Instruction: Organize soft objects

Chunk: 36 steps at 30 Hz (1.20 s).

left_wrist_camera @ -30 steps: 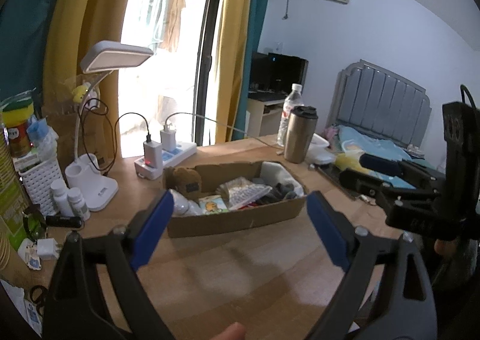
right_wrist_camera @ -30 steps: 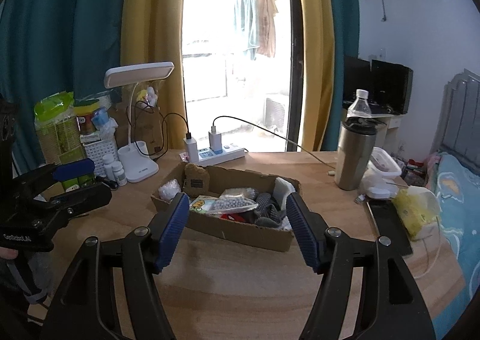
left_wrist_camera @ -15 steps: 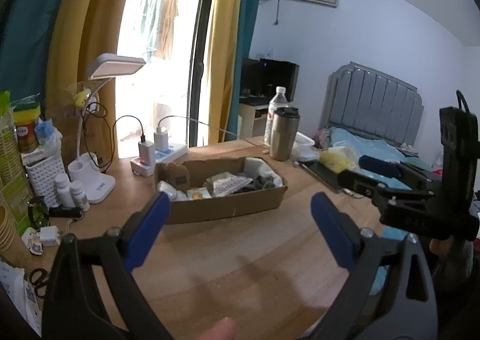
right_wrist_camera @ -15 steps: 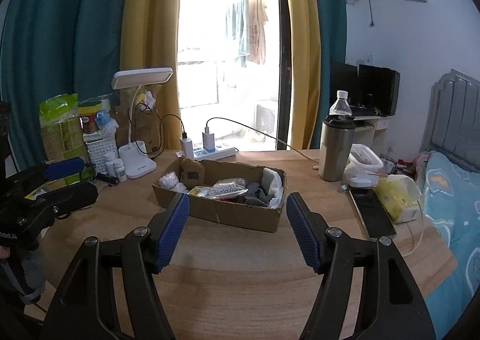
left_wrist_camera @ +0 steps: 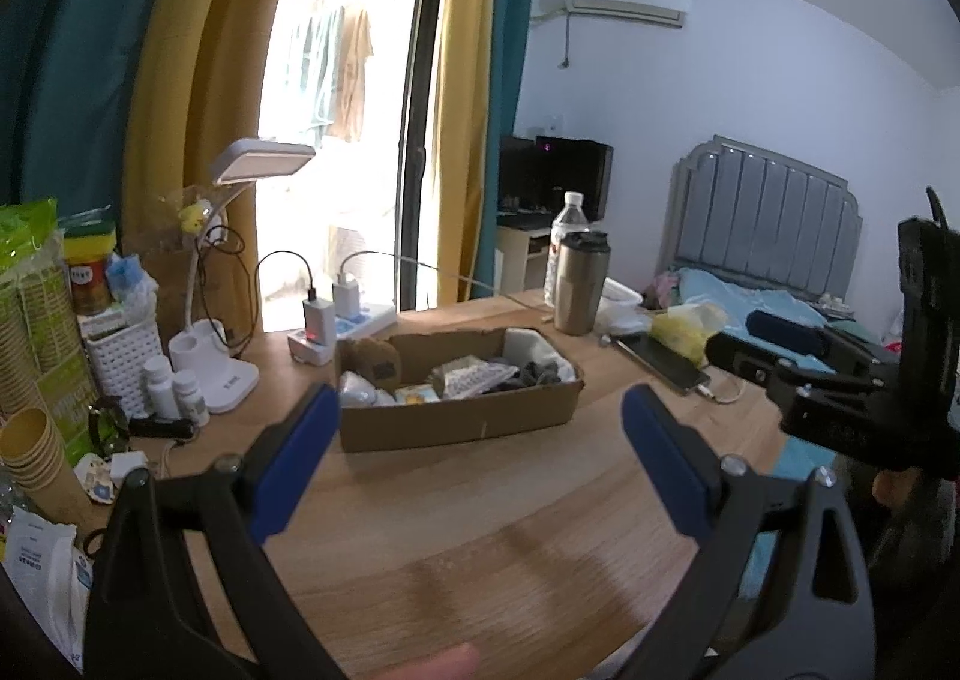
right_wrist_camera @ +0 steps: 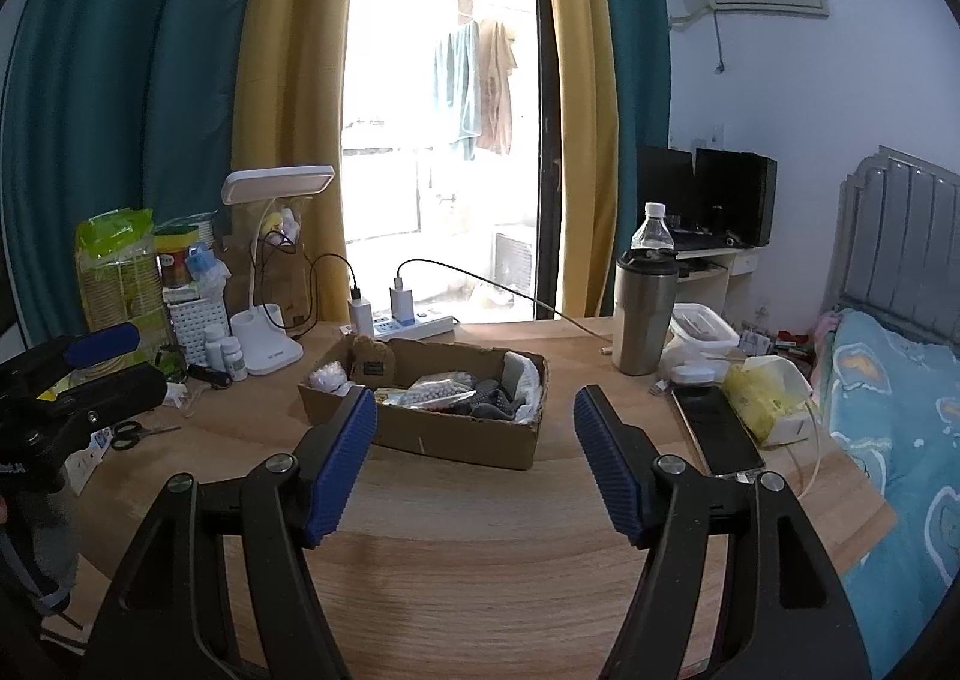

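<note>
A cardboard box [right_wrist_camera: 456, 437] stands mid-table holding a brown plush [right_wrist_camera: 372, 359], a white puff [right_wrist_camera: 327, 377], a bag of beads [right_wrist_camera: 435, 392], grey socks [right_wrist_camera: 489, 401] and a white cloth [right_wrist_camera: 525, 377]. My right gripper [right_wrist_camera: 477, 398] hangs open over bare wood on the near side of the box, nothing between its blue pads. In the left wrist view the box [left_wrist_camera: 459, 422] and plush [left_wrist_camera: 378, 359] lie beyond my left gripper [left_wrist_camera: 480, 401], which is also open and empty. Each gripper shows at the edge of the other's view: the left gripper [right_wrist_camera: 114, 365], the right gripper [left_wrist_camera: 756, 338].
Left of the box stand a desk lamp [right_wrist_camera: 267, 344], pill bottles [right_wrist_camera: 225, 350], a power strip [right_wrist_camera: 414, 326] and scissors [right_wrist_camera: 129, 434]. To its right are a steel tumbler [right_wrist_camera: 642, 314], a phone [right_wrist_camera: 717, 428] and a yellow tissue pack [right_wrist_camera: 762, 395]. A bed [right_wrist_camera: 888, 398] borders the table's right edge.
Both grippers have drawn back from the box, which now looks smaller and farther away. Their jaws stay open and empty.
</note>
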Available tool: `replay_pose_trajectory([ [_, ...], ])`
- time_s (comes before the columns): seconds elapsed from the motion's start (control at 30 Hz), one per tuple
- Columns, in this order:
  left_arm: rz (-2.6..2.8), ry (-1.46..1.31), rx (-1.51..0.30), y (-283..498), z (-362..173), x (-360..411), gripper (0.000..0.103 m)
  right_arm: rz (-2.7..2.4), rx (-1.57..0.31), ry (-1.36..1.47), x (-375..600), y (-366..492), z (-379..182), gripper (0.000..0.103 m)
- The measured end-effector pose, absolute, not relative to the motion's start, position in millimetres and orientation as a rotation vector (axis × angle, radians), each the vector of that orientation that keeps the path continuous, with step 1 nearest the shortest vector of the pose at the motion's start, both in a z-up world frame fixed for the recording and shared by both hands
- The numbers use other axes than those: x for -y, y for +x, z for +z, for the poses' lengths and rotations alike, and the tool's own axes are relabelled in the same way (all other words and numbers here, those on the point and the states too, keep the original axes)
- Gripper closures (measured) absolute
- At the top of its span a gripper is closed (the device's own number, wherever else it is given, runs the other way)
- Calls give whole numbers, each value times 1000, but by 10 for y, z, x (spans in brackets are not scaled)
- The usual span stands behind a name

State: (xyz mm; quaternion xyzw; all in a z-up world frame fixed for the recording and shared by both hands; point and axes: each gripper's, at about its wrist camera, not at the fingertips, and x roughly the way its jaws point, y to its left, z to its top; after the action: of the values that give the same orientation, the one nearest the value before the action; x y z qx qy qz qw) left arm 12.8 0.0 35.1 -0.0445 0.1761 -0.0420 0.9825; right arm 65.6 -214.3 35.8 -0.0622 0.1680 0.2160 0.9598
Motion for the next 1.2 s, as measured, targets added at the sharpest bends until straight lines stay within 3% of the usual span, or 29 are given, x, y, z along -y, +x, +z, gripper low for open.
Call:
replay_pose_trajectory([
  [1.2,-67,-103,-351,116,344,-6,6,438,-359,-127,2149,672,289,30],
])
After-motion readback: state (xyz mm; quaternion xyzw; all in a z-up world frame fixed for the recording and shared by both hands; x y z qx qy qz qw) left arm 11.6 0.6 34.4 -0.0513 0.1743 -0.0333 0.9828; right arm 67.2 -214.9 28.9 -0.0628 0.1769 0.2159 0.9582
